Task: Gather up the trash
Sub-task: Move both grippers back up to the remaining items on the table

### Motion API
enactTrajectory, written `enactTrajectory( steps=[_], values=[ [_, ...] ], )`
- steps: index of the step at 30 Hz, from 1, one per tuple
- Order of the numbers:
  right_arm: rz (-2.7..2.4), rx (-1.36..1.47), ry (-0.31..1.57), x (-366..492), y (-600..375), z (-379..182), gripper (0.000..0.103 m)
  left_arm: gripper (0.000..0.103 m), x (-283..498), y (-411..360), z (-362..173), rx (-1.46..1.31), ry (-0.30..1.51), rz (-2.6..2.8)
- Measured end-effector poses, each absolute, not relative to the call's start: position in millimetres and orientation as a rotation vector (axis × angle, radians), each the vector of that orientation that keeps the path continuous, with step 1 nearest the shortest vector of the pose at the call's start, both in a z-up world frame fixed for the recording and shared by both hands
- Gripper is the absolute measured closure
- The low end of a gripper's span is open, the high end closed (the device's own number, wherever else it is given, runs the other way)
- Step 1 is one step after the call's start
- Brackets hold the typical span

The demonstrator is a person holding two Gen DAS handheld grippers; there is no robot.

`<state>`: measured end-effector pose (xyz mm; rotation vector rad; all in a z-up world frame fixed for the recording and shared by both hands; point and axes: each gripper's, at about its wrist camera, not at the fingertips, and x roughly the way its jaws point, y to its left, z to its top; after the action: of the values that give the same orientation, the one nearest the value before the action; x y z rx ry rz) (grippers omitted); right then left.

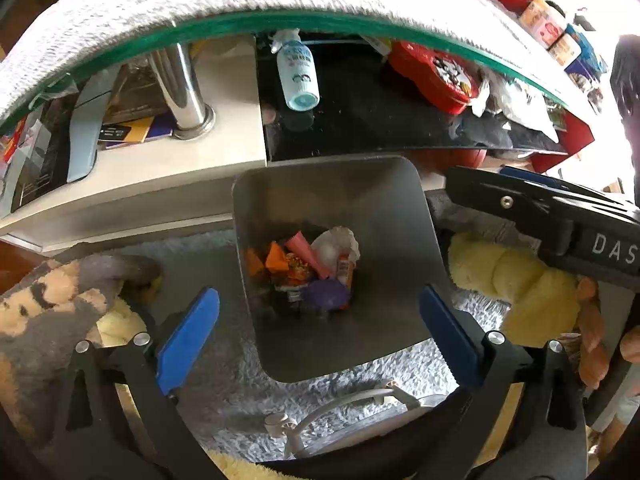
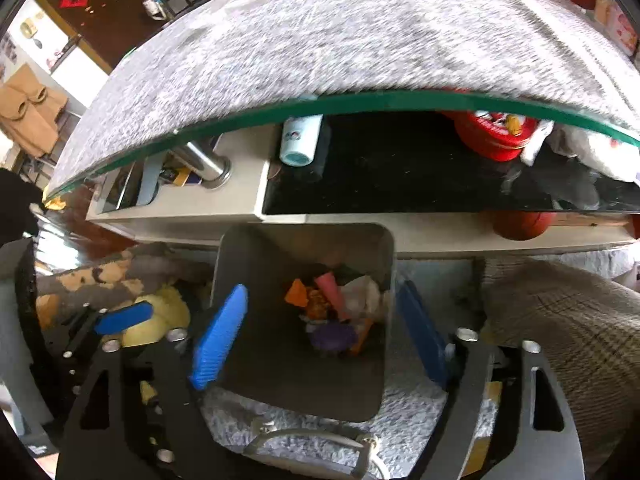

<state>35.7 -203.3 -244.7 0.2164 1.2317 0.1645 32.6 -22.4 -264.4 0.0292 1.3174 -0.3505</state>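
Low in both frames: black gripper frames, blue ribbed pads; left gripper (image 1: 319, 332) and right gripper (image 2: 320, 340) both released, jaws spread wide, nothing between the pads. Beneath: shaggy grey rug (image 1: 224, 408), yellow plush (image 1: 516, 280) at right. Centre of frame: square matte metal bin (image 1: 280, 208), rounded corners, holding the trash (image 1: 308, 268), crumpled orange wrappers, pink cone, white paper, purple scrap. Beyond: cream lower shelf (image 1: 160, 168), chrome post (image 1: 188, 92), pale blue bottle (image 1: 298, 76), red round tin (image 1: 436, 76). Top of frame: green-edged glass surface (image 1: 240, 20) under fuzzy grey cloth (image 2: 340, 40).
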Motion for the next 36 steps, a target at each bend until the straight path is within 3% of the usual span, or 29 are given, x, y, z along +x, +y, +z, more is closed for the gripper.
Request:
enactTrajectory(
  steps=[11, 24, 36],
  values=[
    [0.126, 0.225, 1.148, 55, -230, -195, 0.004, 0.008, 47, -22, -203, 0.034, 1.204, -0.374],
    [0.121, 0.110, 1.026, 109, -242, -134, 0.004, 0.008, 109, -11, -147, 0.021, 1.167, -0.373],
    [0.131, 0.156, 0.991, 185, -243, -125, 0.004, 0.008, 198, -19, -130, 0.109, 1.100, -0.315]
  ],
)
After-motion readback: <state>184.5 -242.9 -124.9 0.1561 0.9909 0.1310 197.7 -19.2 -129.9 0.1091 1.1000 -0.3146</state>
